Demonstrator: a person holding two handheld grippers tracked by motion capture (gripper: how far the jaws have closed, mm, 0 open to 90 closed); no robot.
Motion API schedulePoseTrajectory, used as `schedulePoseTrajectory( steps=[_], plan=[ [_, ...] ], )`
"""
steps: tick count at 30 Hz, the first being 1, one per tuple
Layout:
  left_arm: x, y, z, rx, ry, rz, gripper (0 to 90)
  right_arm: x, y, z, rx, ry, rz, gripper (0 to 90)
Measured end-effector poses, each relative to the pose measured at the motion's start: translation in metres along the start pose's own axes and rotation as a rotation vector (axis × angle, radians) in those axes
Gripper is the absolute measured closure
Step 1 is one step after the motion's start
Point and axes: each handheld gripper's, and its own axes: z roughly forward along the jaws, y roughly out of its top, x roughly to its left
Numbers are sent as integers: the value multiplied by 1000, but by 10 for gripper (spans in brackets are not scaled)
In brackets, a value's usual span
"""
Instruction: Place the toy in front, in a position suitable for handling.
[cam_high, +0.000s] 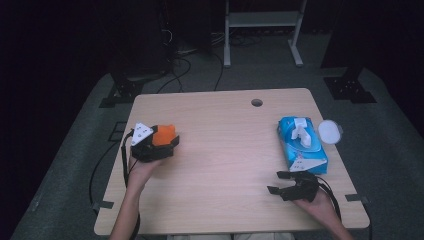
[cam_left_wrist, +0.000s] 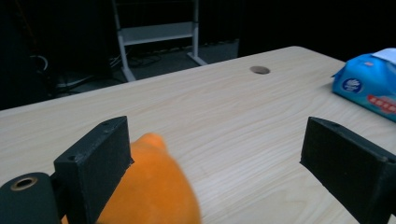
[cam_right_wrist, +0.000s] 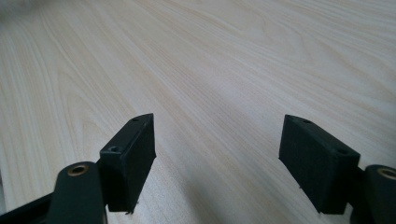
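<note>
A soft orange object (cam_high: 164, 134) lies at the left side of the table. My left gripper (cam_high: 170, 144) is around it with the jaws spread wide. In the left gripper view the orange object (cam_left_wrist: 152, 189) rests against the inner face of the left jaw, and a wide gap separates it from the right jaw, so my left gripper (cam_left_wrist: 219, 149) is open. My right gripper (cam_high: 276, 182) hovers near the front right of the table. Its jaws stand open over bare wood in the right gripper view (cam_right_wrist: 217, 154), with nothing between them.
A blue pack of wet wipes (cam_high: 301, 144) lies at the right, its flap lifted, just beyond the right gripper. A round white lid (cam_high: 330, 131) sits by the table's right edge. There is a cable hole (cam_high: 257, 102) near the far edge. A metal rack (cam_high: 262, 20) stands behind the table.
</note>
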Motion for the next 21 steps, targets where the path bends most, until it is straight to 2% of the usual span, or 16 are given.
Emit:
schedulePoseTrajectory(
  steps=[6, 12, 21],
  plan=[
    [12, -6, -1, 2, 33, -18, 81, 0, 0, 2, 7, 4, 1, 258],
    [25, -16, -2, 7, 64, -54, 81, 0, 0, 5, 14, 10, 3, 258],
    [32, -24, -1, 30, 87, -54, 81, 2, 0, 4, 16, 11, -1, 258]
  ],
)
